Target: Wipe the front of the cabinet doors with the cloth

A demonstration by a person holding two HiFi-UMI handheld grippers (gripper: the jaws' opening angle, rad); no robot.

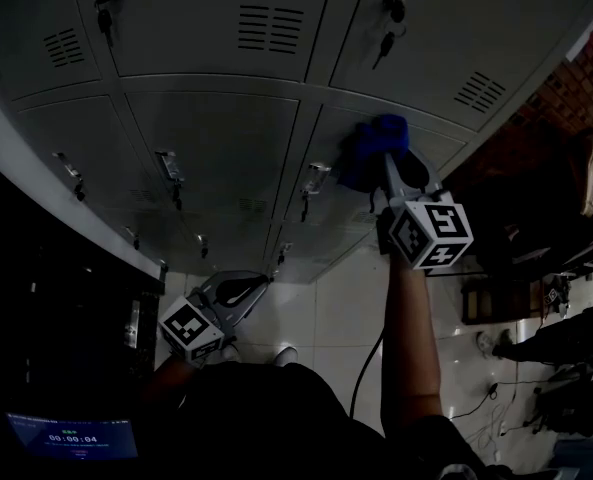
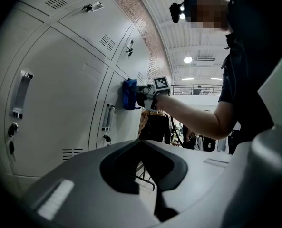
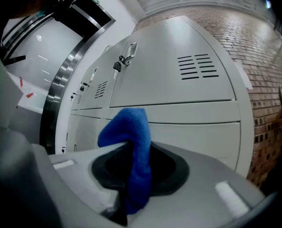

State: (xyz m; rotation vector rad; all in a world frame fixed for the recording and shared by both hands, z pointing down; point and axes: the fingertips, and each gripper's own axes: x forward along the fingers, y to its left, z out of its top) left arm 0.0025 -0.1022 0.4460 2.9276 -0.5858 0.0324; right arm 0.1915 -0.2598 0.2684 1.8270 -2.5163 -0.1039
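A bank of grey locker doors [image 1: 211, 138], at least six in the head view. Of two grippers, the right gripper [image 1: 394, 168] clamps the one blue cloth [image 1: 374, 146] against a door. The left gripper [image 1: 251, 286] hangs lower, jaws together, empty.

A brick wall [image 3: 267, 46], pale tiled floor [image 1: 341, 308], glowing ceiling light [image 2: 188, 60].

Head view dim, underexposed; gripper views brighter, fisheye-warped, dark vignetted edges.
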